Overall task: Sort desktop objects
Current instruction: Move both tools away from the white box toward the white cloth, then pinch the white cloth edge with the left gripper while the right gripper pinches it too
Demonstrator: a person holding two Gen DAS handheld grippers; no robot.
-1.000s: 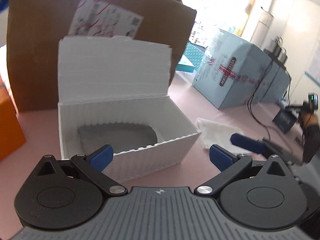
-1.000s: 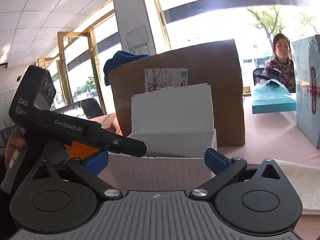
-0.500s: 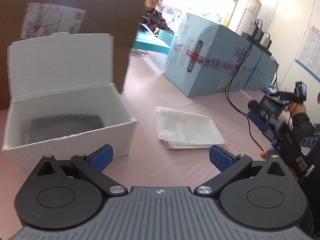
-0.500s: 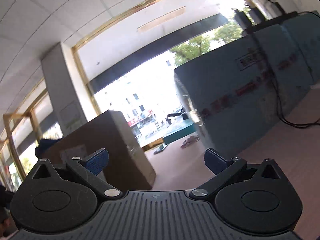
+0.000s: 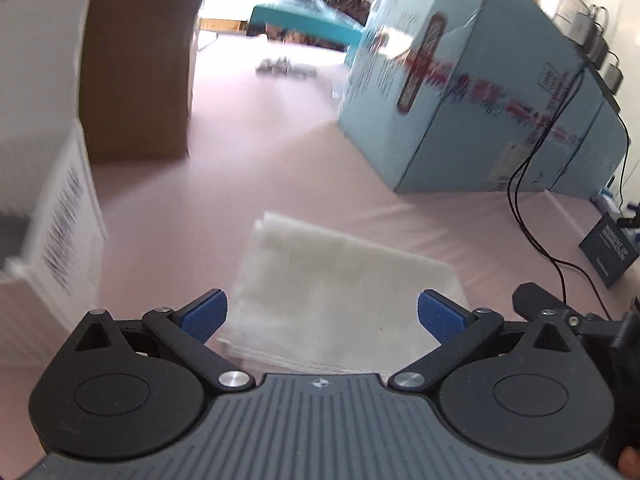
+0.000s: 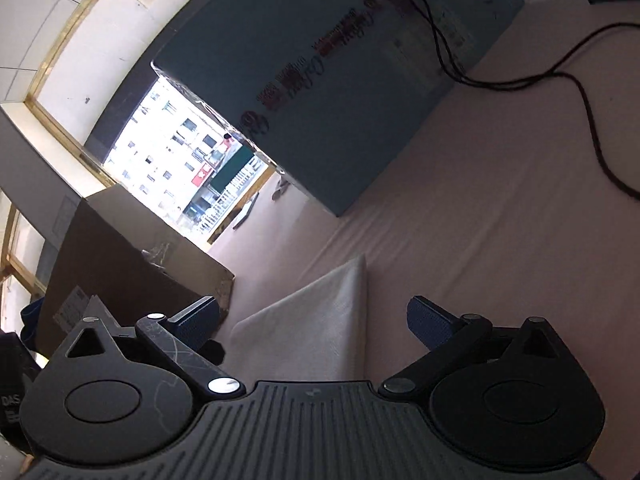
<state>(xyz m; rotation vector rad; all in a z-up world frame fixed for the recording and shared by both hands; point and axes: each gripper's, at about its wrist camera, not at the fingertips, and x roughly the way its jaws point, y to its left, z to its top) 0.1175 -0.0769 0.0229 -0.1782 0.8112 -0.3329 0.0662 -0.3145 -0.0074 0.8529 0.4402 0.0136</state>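
A folded white cloth [image 5: 344, 292] lies flat on the pink table, directly under and ahead of my left gripper [image 5: 322, 316], which is open with nothing between its blue pads. The white corrugated box [image 5: 52, 184] stands at the far left of the left wrist view, blurred. In the right wrist view, tilted, the same white cloth [image 6: 312, 332] lies between the spread fingers of my right gripper [image 6: 312, 326], which is open and holds nothing. Part of the right gripper's black body [image 5: 560, 316] shows at the lower right of the left wrist view.
A tall brown cardboard box [image 5: 140, 60] stands behind the white box. Large light-blue cartons [image 5: 460, 80] line the right side, with black cables [image 5: 536, 208] and a small dark box [image 5: 608, 248] beside them. A person sits at the far end of the table.
The left gripper swung right from the white box to over the cloth. The right gripper tipped down from the ceiling and windows to the cloth on the table. Both stay open.
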